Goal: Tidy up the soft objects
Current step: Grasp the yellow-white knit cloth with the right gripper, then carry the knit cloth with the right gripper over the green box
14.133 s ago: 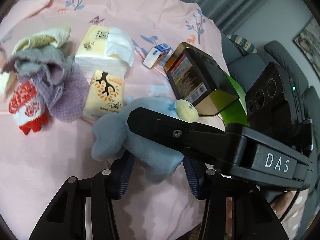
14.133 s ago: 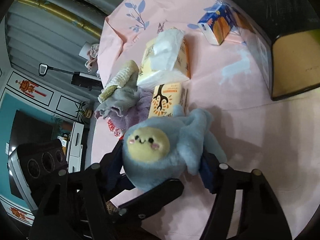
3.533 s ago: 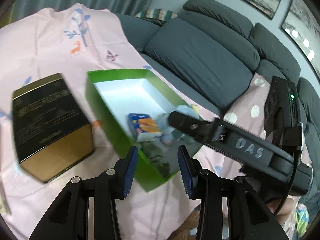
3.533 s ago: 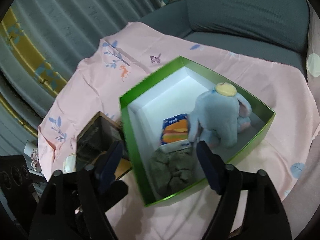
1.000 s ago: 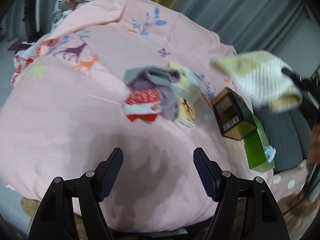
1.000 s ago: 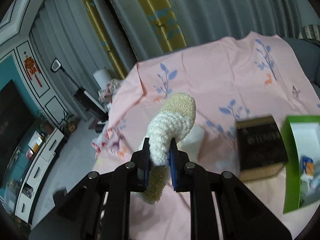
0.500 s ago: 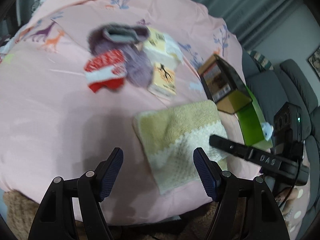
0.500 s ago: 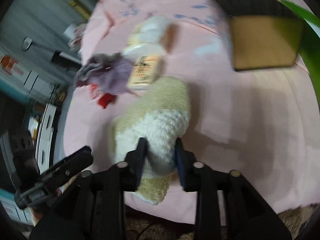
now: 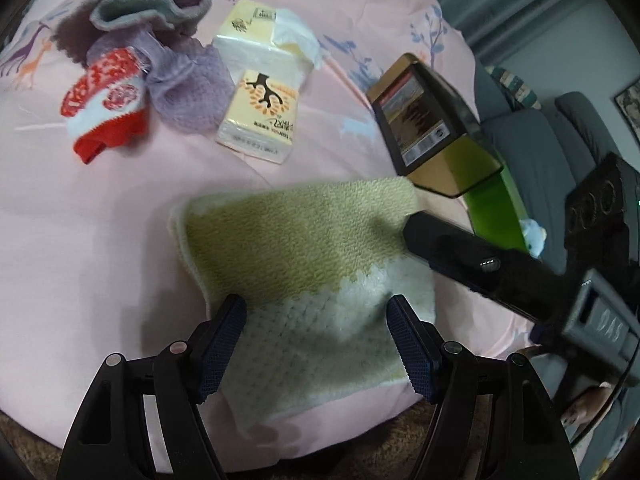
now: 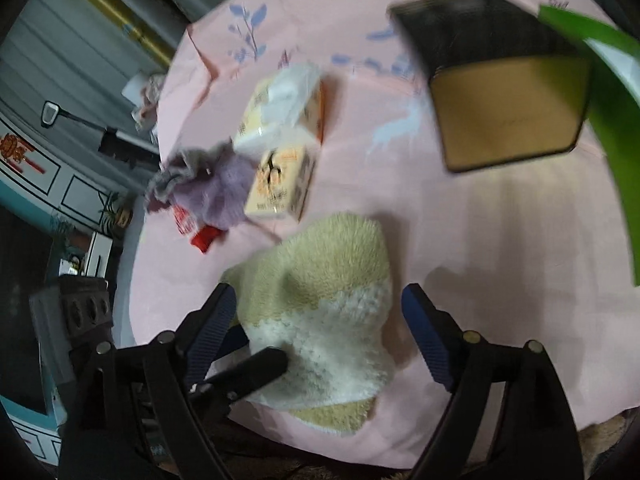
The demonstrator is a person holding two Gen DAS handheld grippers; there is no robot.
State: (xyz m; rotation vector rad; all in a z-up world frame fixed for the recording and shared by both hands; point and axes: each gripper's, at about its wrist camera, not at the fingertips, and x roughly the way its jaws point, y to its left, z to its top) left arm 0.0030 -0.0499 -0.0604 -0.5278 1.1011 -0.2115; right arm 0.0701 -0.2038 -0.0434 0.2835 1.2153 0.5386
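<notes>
Yellow-and-white towel [image 9: 304, 264] lies flat on the pink printed cloth [image 9: 80, 240] over the table, directly ahead of both tools.

Left tool [image 9: 316, 332]: jaws wide apart, hovering over the towel's white knitted end, gripping nothing.

Right tool [image 10: 320, 320]: jaws have just been opening and now stand apart; the towel's white end sits between them, pads clear of it. Seen from the left wrist, one finger of it reaches in from the right, housing lettered "DAS", somewhat blurred.

Beyond the left tool, ahead and to the left: red-and-white knit piece [image 9: 104, 108], purple knit cloth [image 9: 188, 84], grey cloth [image 9: 140, 8]. Straight ahead: tissue pack [image 9: 266, 114] with tree logo, small print unreadable; open tissue pack [image 9: 264, 36] touching behind it.

Ahead-right: dark tin box [image 9: 428, 120], barcode label, text too small. Green box [image 9: 496, 208] just beyond it.
</notes>
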